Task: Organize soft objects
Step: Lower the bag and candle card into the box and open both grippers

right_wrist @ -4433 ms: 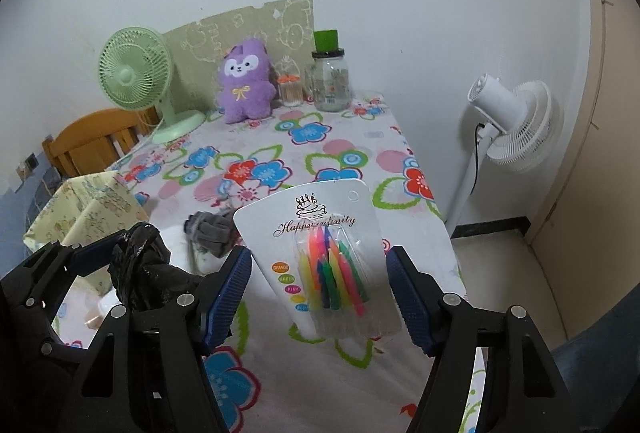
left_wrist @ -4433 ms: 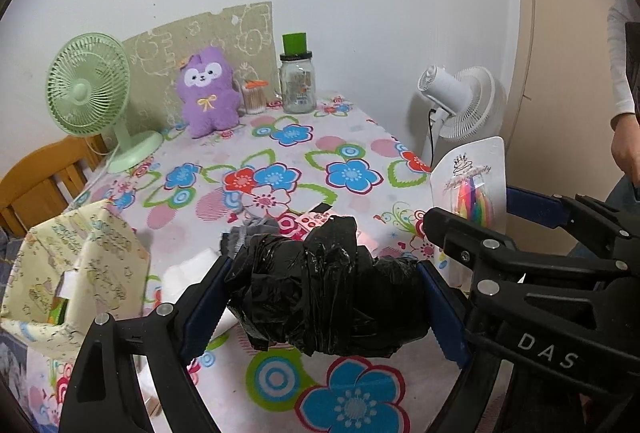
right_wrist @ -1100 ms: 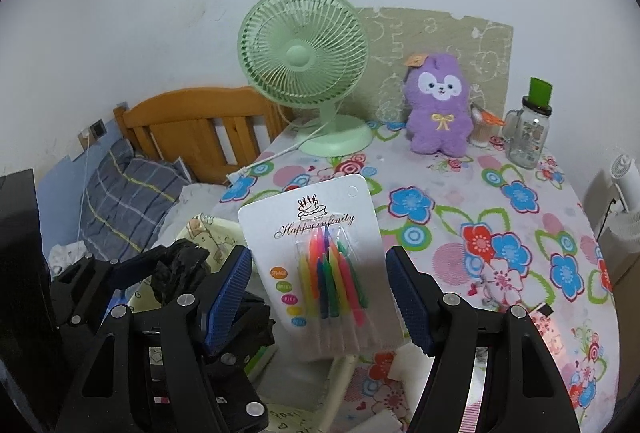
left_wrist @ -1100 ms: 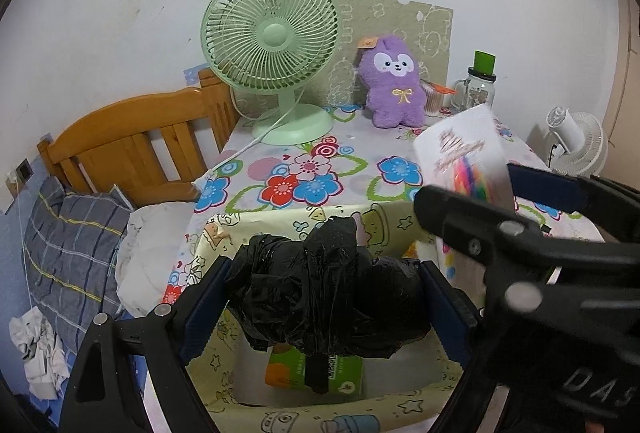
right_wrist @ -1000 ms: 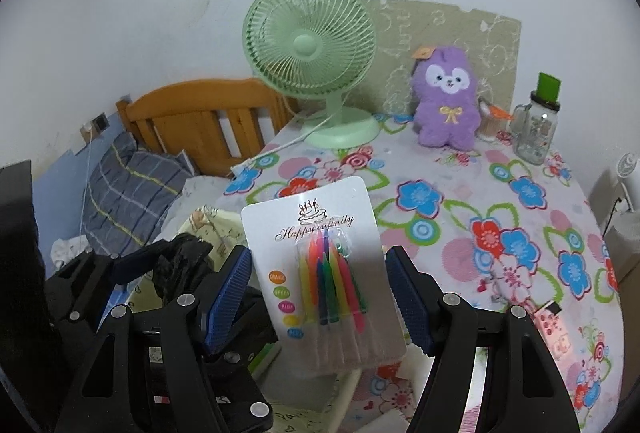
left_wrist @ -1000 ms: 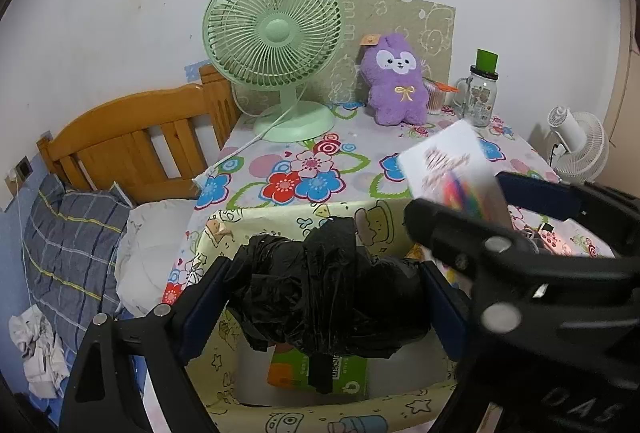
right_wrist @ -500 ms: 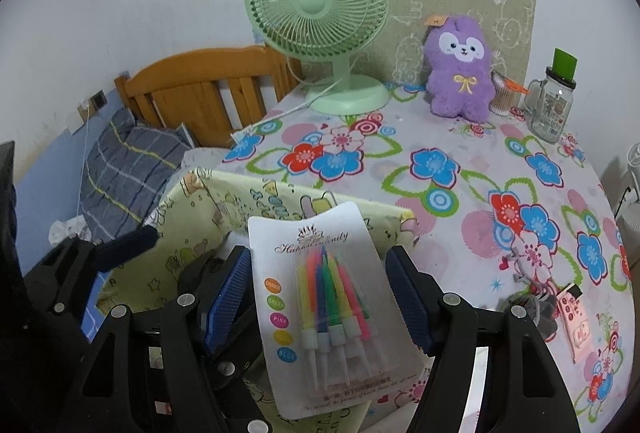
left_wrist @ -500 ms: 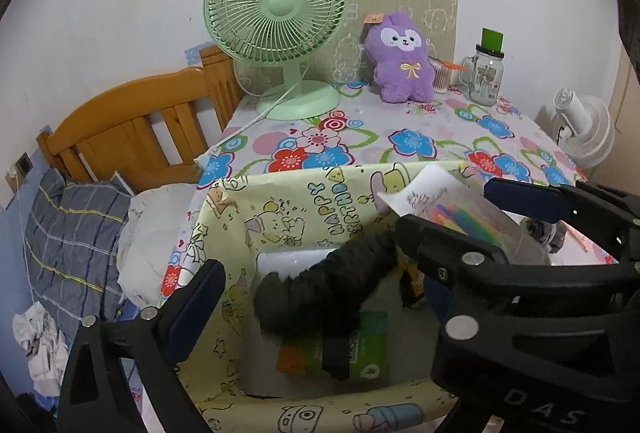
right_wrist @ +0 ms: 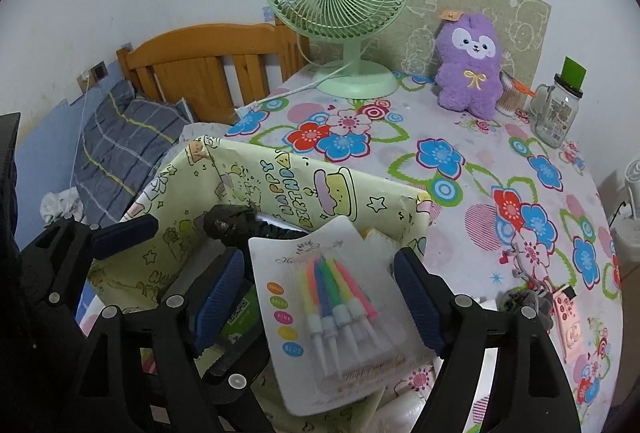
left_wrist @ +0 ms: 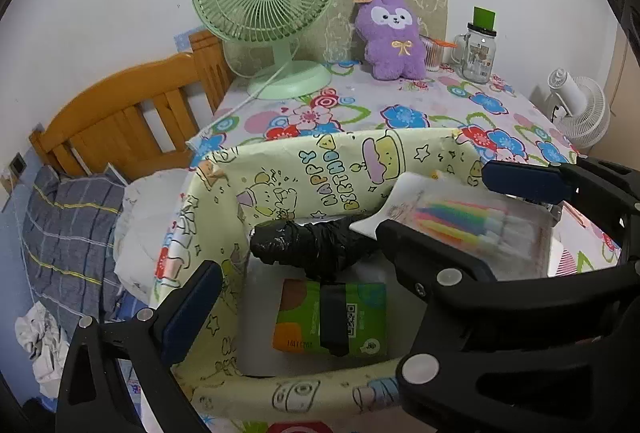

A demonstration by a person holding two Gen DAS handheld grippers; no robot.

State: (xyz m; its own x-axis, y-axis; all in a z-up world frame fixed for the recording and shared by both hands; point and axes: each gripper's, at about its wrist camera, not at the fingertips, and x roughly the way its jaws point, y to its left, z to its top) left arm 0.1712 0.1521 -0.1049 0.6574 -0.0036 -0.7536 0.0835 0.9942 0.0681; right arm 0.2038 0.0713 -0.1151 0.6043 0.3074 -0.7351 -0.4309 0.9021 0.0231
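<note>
A yellow "Happy Birthday" paper box [left_wrist: 320, 161] stands open at the table's near edge. A black plastic bundle [left_wrist: 312, 243] lies inside it, over a green packet [left_wrist: 332, 317]. My left gripper [left_wrist: 304, 293] is open above the box, clear of the bundle. My right gripper [right_wrist: 320, 301] holds a white card of coloured candles [right_wrist: 332, 309] between its jaws, tilted over the box [right_wrist: 248, 193]. The card also shows in the left wrist view [left_wrist: 472, 221]. The bundle [right_wrist: 236, 223] shows behind the right gripper's left finger.
A green desk fan [left_wrist: 268, 5], a purple plush toy [left_wrist: 392, 37] and a glass jar [left_wrist: 478, 51] stand at the back of the flowered table [right_wrist: 460, 161]. A wooden bed frame [left_wrist: 132, 113] and a pillow are to the left. A grey cloth [right_wrist: 524, 303] lies at the right.
My left gripper has opened and dropped the black bundle into the box. My right gripper has brought the candle card down over the box and tilted it.
</note>
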